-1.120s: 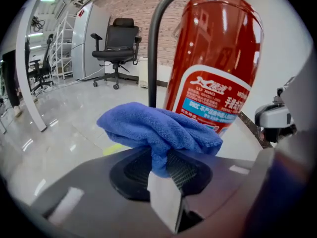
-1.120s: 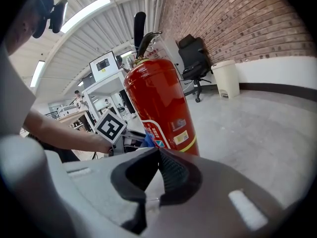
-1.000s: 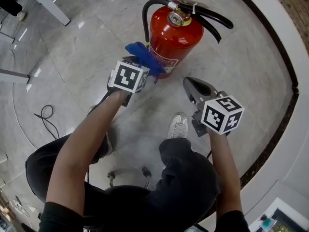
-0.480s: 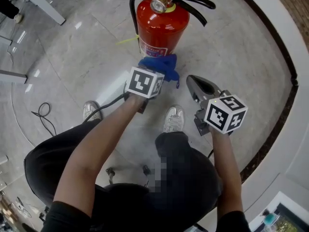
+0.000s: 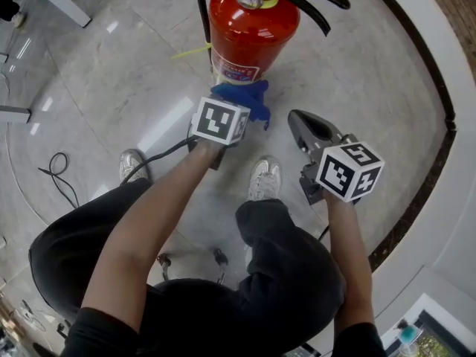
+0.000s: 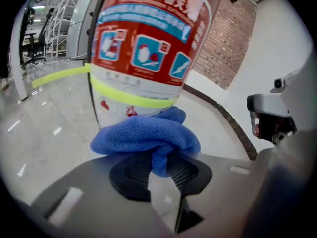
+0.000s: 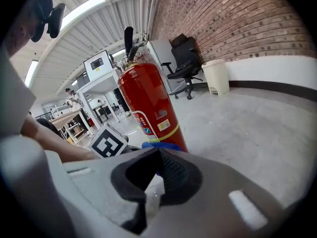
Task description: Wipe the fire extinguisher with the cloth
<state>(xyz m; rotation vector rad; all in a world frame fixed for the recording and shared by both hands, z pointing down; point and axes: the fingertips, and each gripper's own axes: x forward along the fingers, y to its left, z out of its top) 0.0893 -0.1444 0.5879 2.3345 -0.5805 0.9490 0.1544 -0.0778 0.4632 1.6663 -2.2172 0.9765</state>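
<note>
A red fire extinguisher [image 5: 249, 32] stands upright on the marble floor, with a black hose and handle on top. My left gripper [image 5: 236, 104] is shut on a bunched blue cloth [image 5: 242, 95], which presses against the foot of the cylinder on its near side. In the left gripper view the cloth [image 6: 143, 135] bulges out of the left gripper [image 6: 158, 167], right under the extinguisher's label [image 6: 143, 48]. My right gripper [image 5: 296, 117] hovers to the right of the cloth, shut and empty. The right gripper view has the extinguisher [image 7: 146, 103] ahead of the right gripper [image 7: 157, 170], a strip of cloth [image 7: 161, 146] at its base.
The person's shoes [image 5: 264, 178] [image 5: 132, 163] are planted just below the grippers. A black cable [image 5: 56, 166] loops on the floor at the left. A dark curved floor border [image 5: 439, 110] runs down the right. An office chair [image 7: 185, 63] and a bin [image 7: 217, 76] stand by the brick wall.
My left gripper has carried the cloth from the extinguisher's left side round to its near side and lower, toward the base. The right gripper has barely shifted.
</note>
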